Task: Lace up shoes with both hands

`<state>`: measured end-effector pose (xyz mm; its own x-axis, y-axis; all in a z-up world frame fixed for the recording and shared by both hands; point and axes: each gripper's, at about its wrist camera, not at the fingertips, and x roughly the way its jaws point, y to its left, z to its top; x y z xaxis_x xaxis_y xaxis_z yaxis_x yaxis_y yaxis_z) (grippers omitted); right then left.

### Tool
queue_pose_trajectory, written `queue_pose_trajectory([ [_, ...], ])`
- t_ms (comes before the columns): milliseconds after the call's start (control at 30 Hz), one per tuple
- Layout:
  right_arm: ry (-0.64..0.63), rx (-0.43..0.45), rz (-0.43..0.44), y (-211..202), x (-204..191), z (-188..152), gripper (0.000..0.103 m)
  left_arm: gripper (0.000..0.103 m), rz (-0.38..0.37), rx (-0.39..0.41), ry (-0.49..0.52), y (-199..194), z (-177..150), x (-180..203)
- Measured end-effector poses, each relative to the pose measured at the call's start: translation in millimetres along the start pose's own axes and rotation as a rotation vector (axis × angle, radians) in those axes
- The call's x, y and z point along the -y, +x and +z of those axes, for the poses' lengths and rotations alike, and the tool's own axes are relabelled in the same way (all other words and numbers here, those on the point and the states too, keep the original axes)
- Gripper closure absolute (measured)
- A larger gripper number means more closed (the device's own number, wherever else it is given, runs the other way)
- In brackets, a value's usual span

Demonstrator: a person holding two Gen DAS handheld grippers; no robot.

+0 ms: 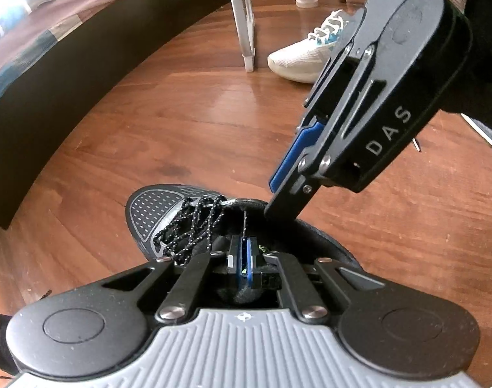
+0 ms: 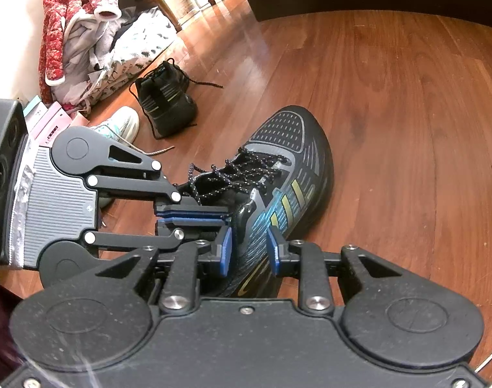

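Floor (image 2: 391,97): wood boards, glossy, streaked with glare.
Black shoe (image 2: 288,168): matt mesh upper, dotted toe panel, iridescent side stripes.
Laces (image 2: 246,174): woven black cord, pale flecks.
Left tool (image 2: 194,216): matt black plastic, bright metal rivets, ribbed grey housing, blue rubbery pads.
Right tool (image 2: 249,252): grainy matt black plastic, blue pads.
White shoe (image 1: 297,61): smooth, faintly shiny.

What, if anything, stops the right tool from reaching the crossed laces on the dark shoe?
Probably nothing, so yes. The right tool straddles the side wall of the dark shoe just behind the crossed laces, with nothing between. The left tool, shut on a lace strand, crowds in beside it.
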<state>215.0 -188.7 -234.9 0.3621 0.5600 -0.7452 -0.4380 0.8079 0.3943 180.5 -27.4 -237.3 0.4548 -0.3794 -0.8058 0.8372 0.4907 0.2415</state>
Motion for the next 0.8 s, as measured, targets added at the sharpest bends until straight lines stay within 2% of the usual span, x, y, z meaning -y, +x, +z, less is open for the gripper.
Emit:
queue_pose_trajectory([
  [433, 0.039, 0.004, 0.026, -4, 5, -3, 0.078, 0.102, -0.007, 0.030, -0.042, 2, 3, -2],
  [600, 0.205, 0.048, 0.119, -11, 24, -6, 0.078, 0.102, -0.027, 0.085, -0.128, 3, -1, -9],
  [800, 0.423, 0.073, 0.139, -8, 46, -15, 0.078, 0.102, -0.047, 0.140, -0.192, 3, -8, -12],
])
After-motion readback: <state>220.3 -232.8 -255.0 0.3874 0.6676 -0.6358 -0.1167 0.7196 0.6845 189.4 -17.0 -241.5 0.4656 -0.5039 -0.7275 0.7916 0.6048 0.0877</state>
